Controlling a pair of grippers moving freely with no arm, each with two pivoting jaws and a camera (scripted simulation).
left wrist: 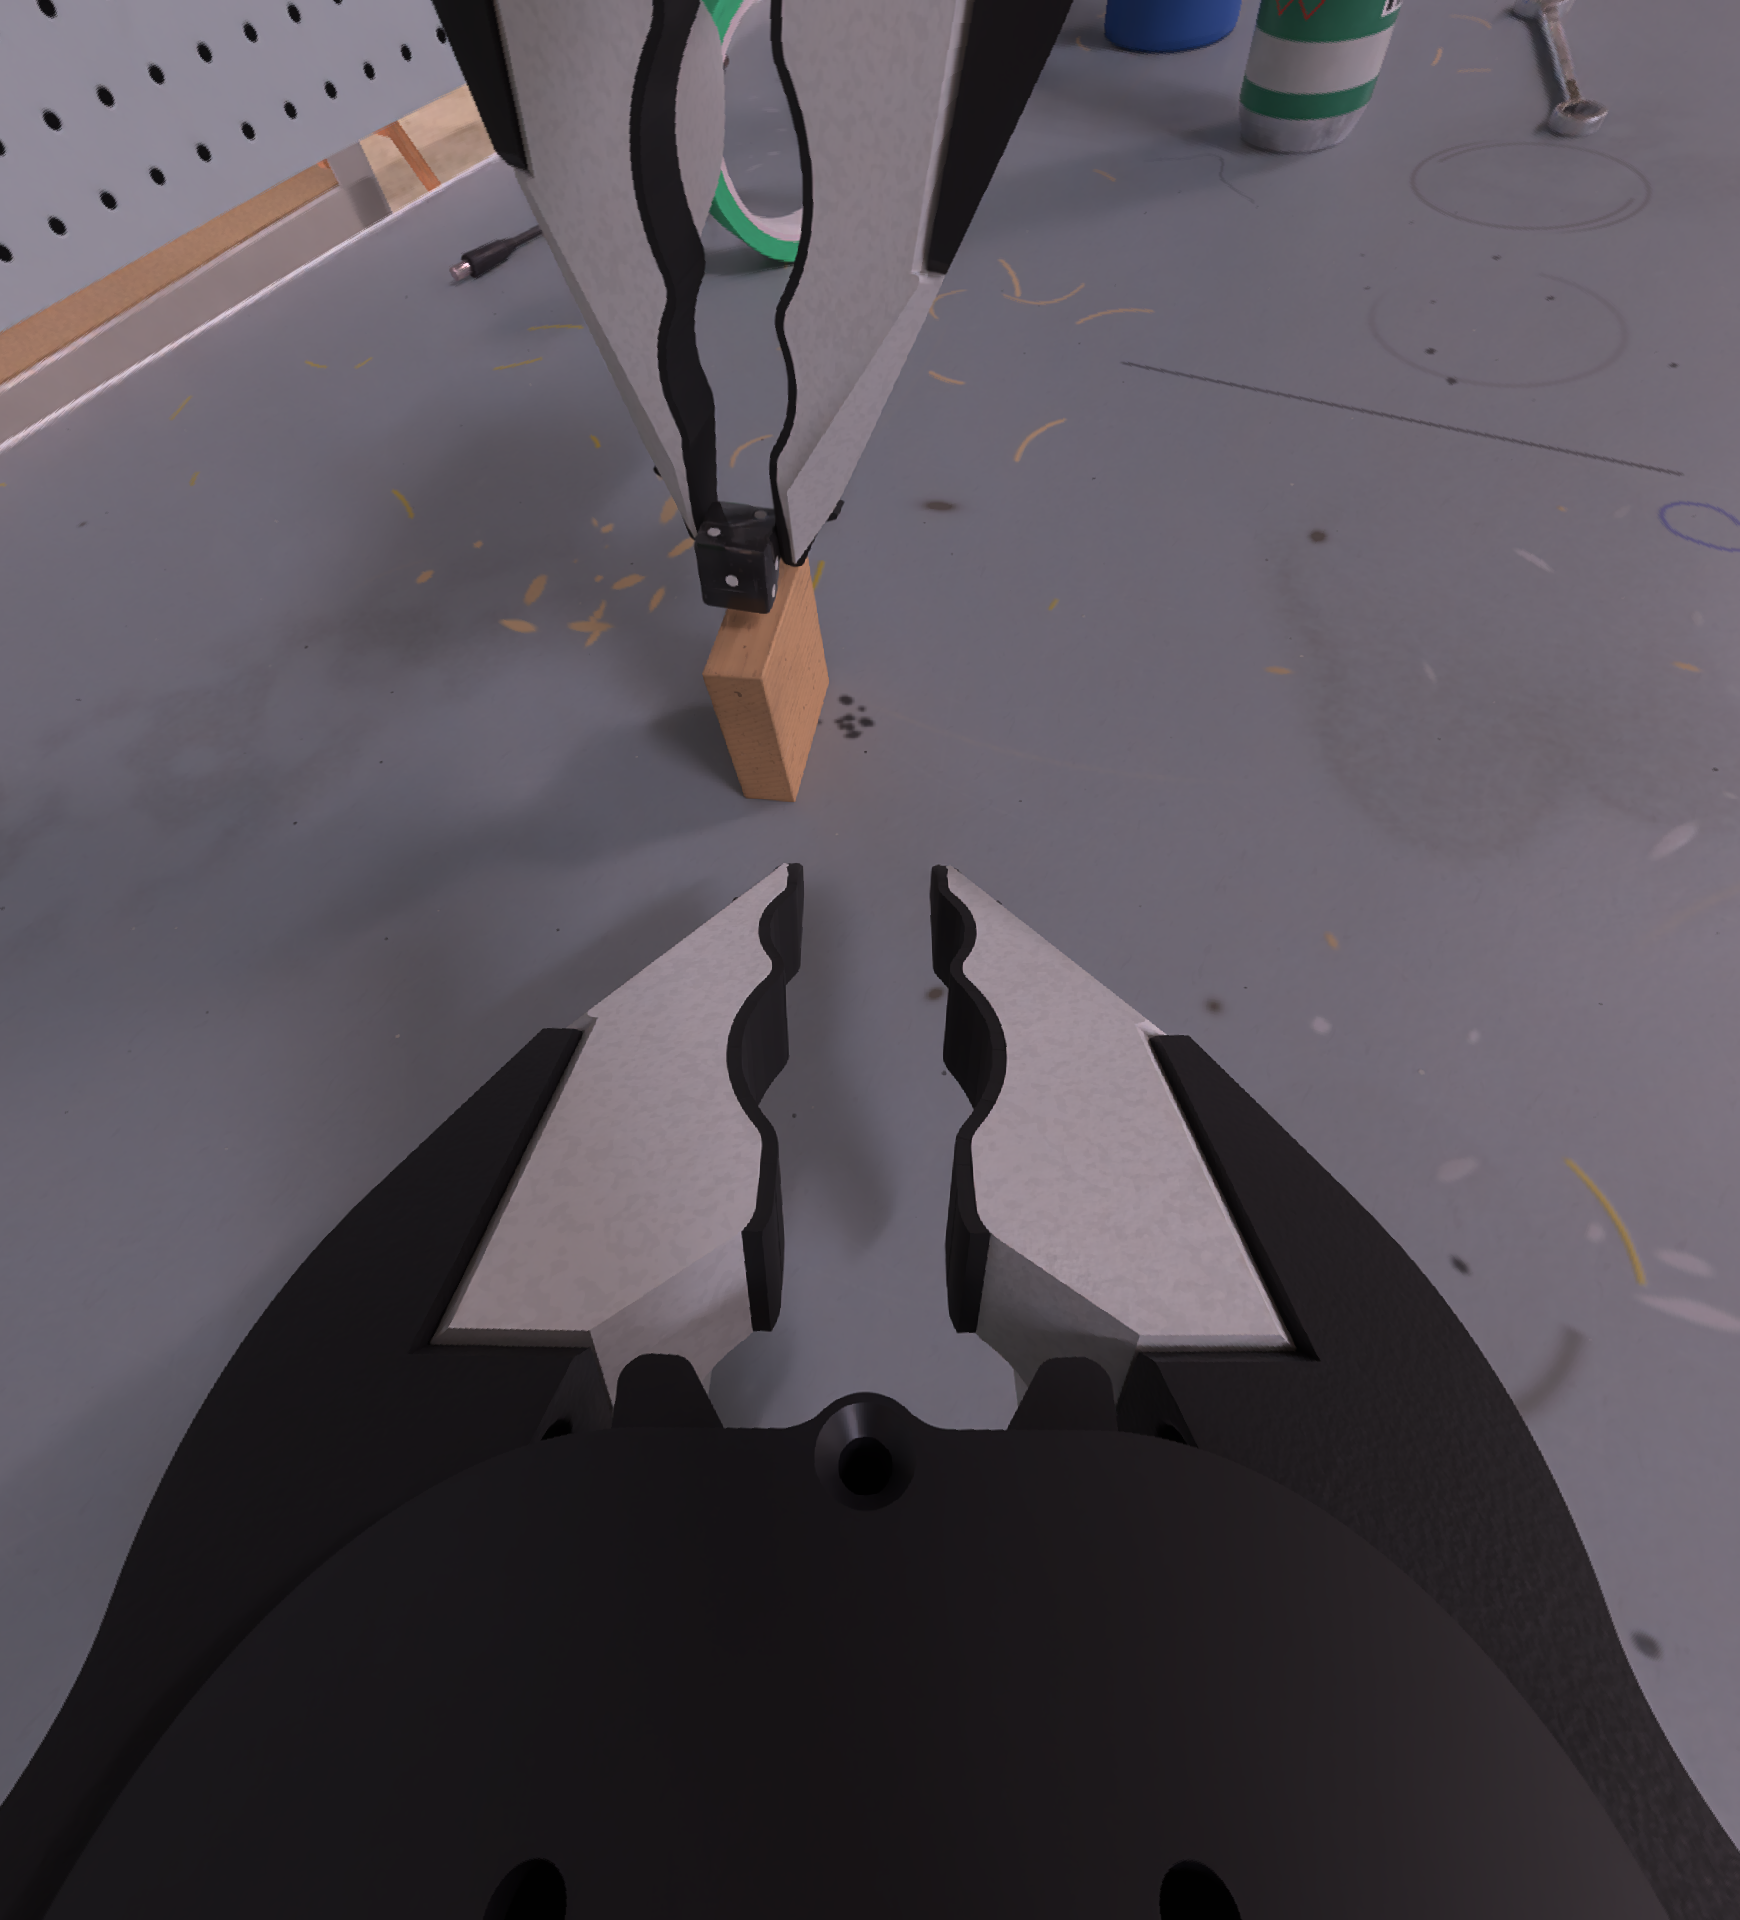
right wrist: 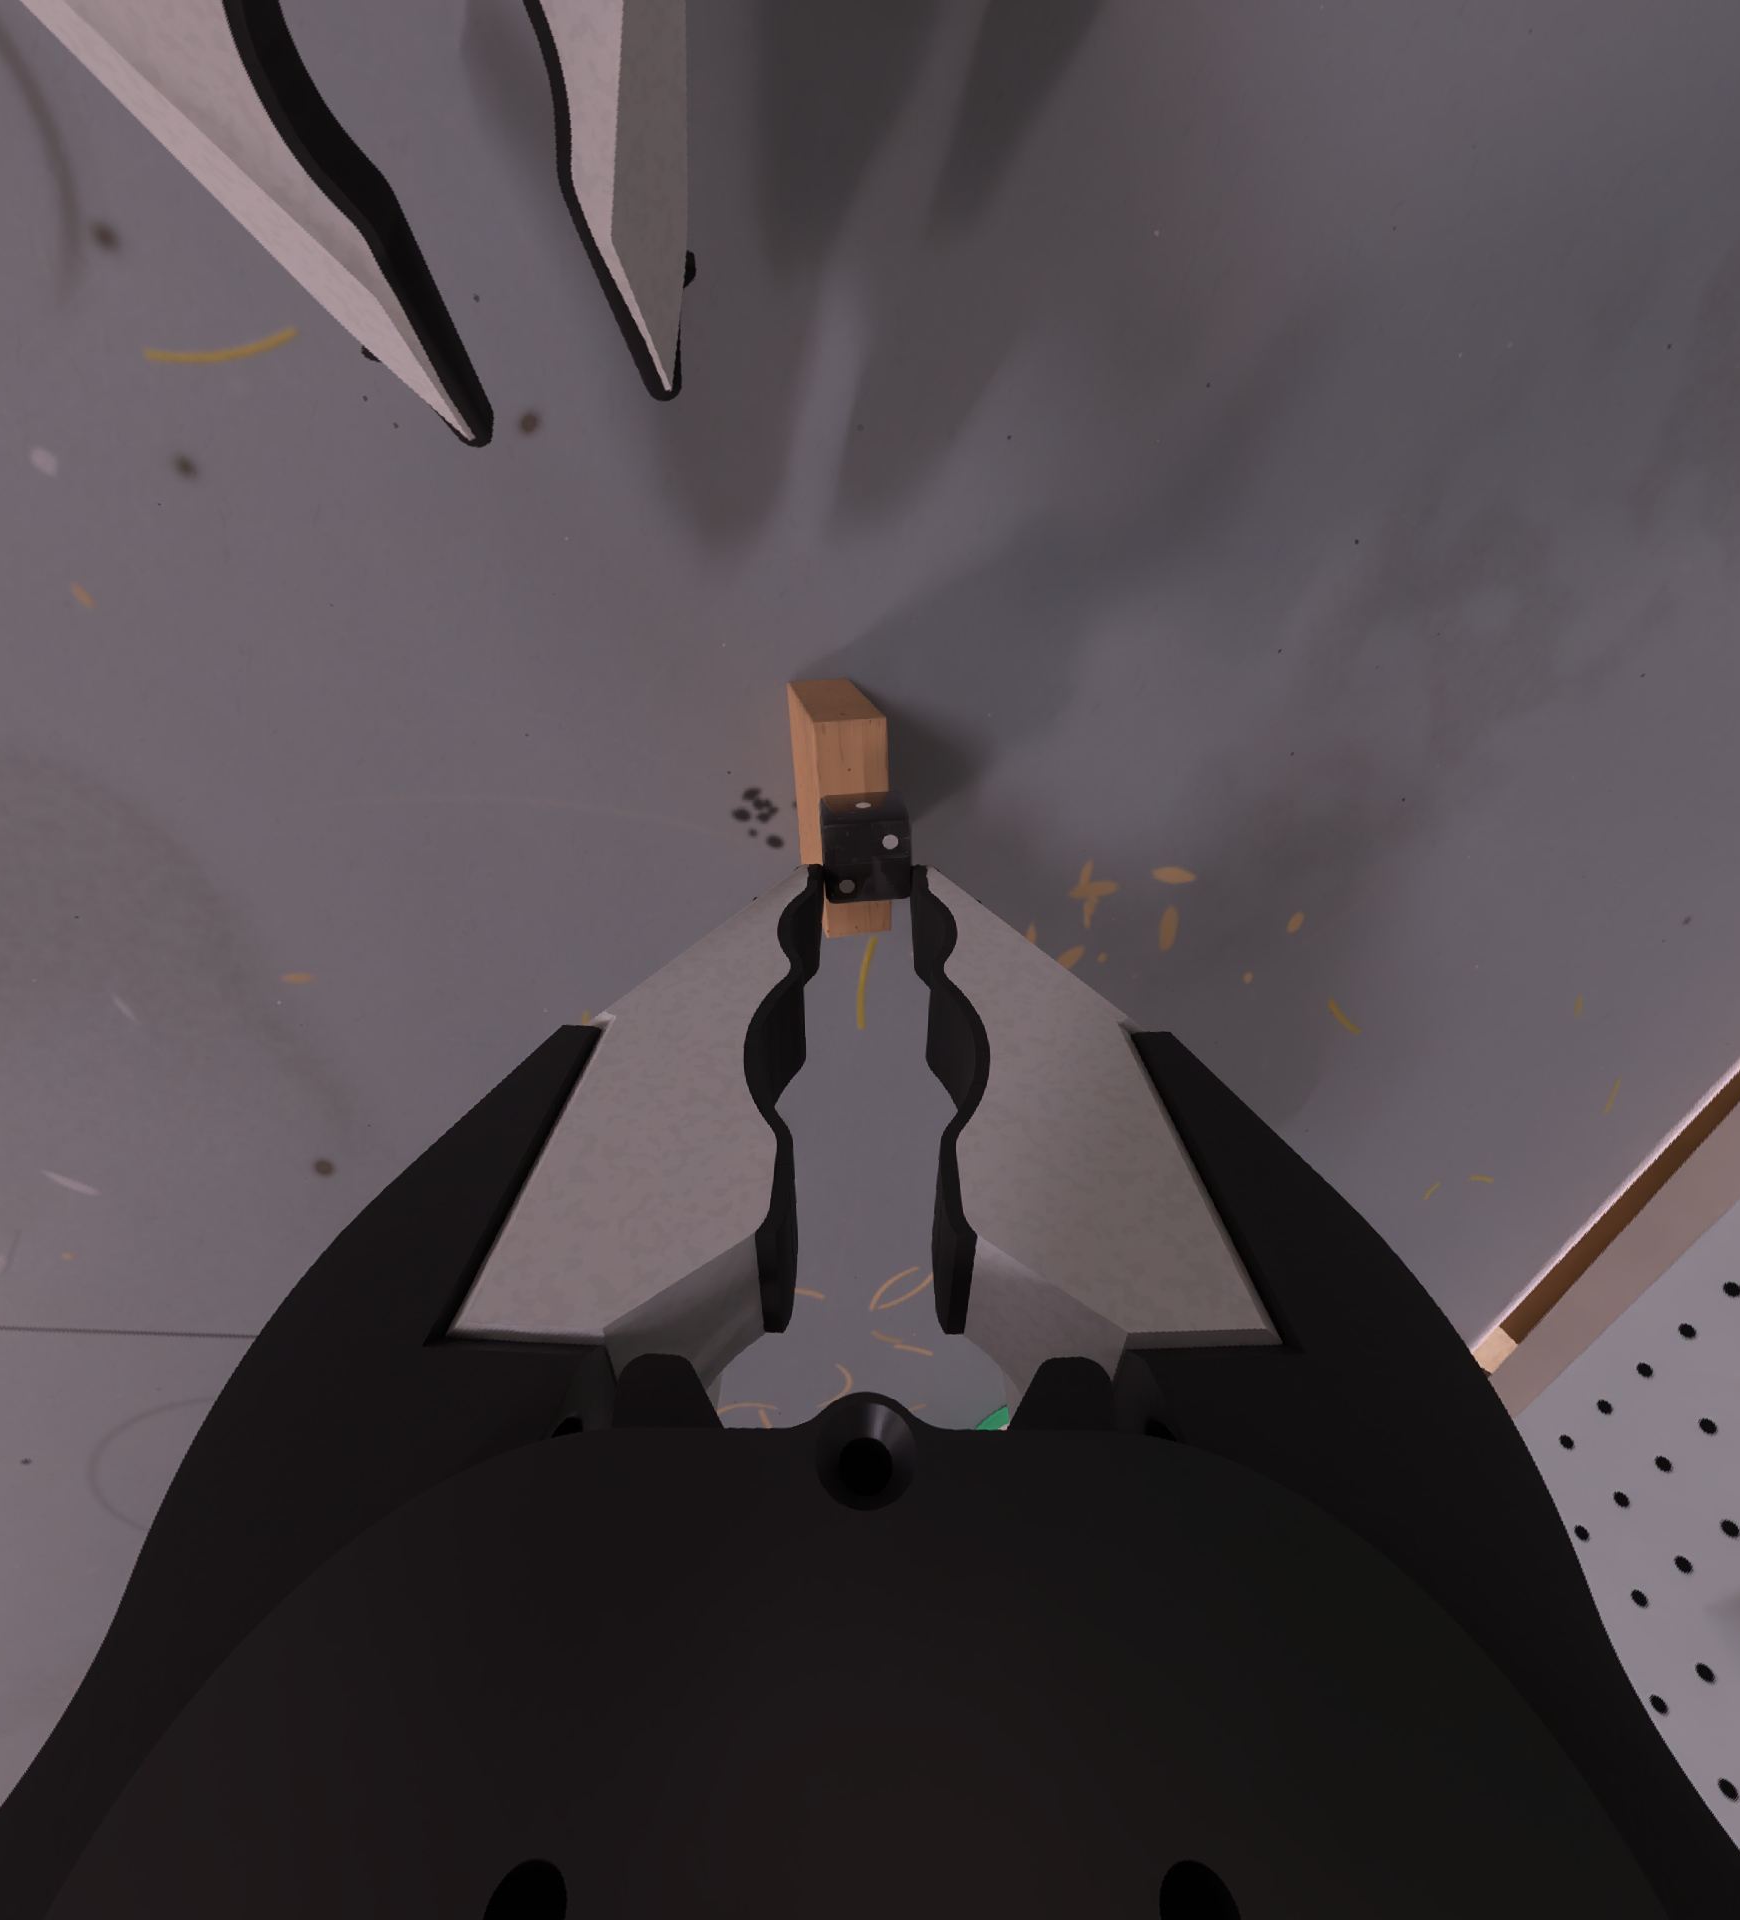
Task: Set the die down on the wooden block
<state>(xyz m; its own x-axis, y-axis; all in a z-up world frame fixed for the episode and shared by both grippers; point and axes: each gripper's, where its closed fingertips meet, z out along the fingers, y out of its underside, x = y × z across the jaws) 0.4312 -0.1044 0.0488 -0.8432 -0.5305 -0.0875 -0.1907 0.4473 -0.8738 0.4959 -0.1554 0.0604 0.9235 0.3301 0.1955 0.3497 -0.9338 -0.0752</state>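
Underneath, scuffed grey bench (left wrist: 1261,831), pegboard (left wrist: 118,125).

— What sort of place are you working in?

— You're at a workshop bench. Your grey worktop (left wrist: 1261,831) is strewn with wood shavings (left wrist: 575,613) and pen marks, and a pegboard (left wrist: 118,135) stands at the upper left. A wrench (left wrist: 1562,73), a roll of green tape (left wrist: 752,223) and a spray can (left wrist: 1313,73) lie along the top edge.
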